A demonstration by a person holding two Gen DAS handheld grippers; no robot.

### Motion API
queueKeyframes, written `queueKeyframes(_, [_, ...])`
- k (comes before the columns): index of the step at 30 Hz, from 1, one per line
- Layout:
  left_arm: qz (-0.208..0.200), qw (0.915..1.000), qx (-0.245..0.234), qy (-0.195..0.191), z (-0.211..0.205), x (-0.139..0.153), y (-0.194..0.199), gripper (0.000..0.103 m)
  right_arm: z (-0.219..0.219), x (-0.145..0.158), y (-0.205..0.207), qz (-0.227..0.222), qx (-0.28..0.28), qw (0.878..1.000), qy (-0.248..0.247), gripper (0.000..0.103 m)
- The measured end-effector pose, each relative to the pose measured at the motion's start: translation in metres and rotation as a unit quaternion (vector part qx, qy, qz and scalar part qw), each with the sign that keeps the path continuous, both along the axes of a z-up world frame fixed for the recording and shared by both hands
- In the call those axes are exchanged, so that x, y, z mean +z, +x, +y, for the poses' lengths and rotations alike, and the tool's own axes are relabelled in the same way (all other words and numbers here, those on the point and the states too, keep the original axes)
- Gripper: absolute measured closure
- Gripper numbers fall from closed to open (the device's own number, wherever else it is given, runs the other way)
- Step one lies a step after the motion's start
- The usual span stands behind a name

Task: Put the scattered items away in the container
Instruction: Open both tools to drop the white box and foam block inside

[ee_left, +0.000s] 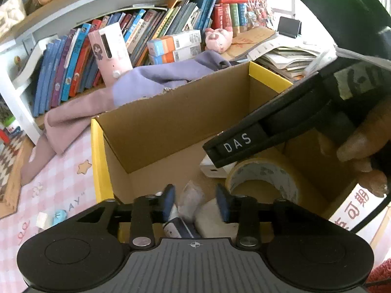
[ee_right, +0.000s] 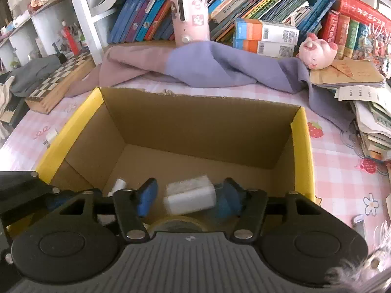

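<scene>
A cardboard box (ee_right: 195,122) with yellow side rims sits open on a pink checked cloth (ee_right: 342,171), and both my grippers hang over its near end. Between the blue pads of my right gripper (ee_right: 188,197) is a blurred white packet (ee_right: 190,195), over the box floor; the left pad stands clear of it, the right pad looks to be at its end, so I cannot tell whether it is gripped. A tape roll (ee_right: 174,223) lies just below, at the near wall, and a small white tube (ee_right: 119,185) lies to the left. My left gripper (ee_left: 195,201) is part open over a small pale bag (ee_left: 191,196) and other small items on the box floor, its pads clear of the bag. The tape roll (ee_left: 264,178) lies to its right. Beyond the box lie a lilac cloth (ee_right: 220,66), a pink pig toy (ee_right: 315,51) and a shelf of books (ee_right: 151,7).
</scene>
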State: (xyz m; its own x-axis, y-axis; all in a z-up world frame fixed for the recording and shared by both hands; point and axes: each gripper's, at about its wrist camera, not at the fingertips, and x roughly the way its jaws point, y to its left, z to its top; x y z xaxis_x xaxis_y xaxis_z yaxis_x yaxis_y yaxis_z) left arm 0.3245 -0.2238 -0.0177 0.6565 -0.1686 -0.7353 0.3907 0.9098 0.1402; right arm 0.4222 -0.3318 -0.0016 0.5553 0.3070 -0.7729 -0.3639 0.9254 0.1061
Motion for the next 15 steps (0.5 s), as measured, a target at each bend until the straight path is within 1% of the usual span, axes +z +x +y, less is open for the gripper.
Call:
queueKeyframes(2, [-0.006,1.0000,0.001,0.001,0.000,0.003,-0.004,0.055,-0.001,0.003,-0.002,-0.009,-0.004,1.000,0.000,0.040])
queueKeyframes(7, [-0.024,0.9996,0.010,0.004,0.003,0.013,-0.015,0.043,-0.005,0.018,-0.015,-0.039,-0.017,0.999,0.019,0.039])
queueKeyframes(11, [-0.043,0.9990,0.009,0.002,0.009,0.027,-0.030,0.031,-0.006,0.034,-0.033,-0.072,-0.022,0.997,0.019,0.037])
queueKeyframes(15, [-0.060,0.9980,0.017,-0.012,0.020,0.040,-0.048,0.028,-0.008,0.048,-0.054,-0.104,-0.029,0.994,0.017,0.035])
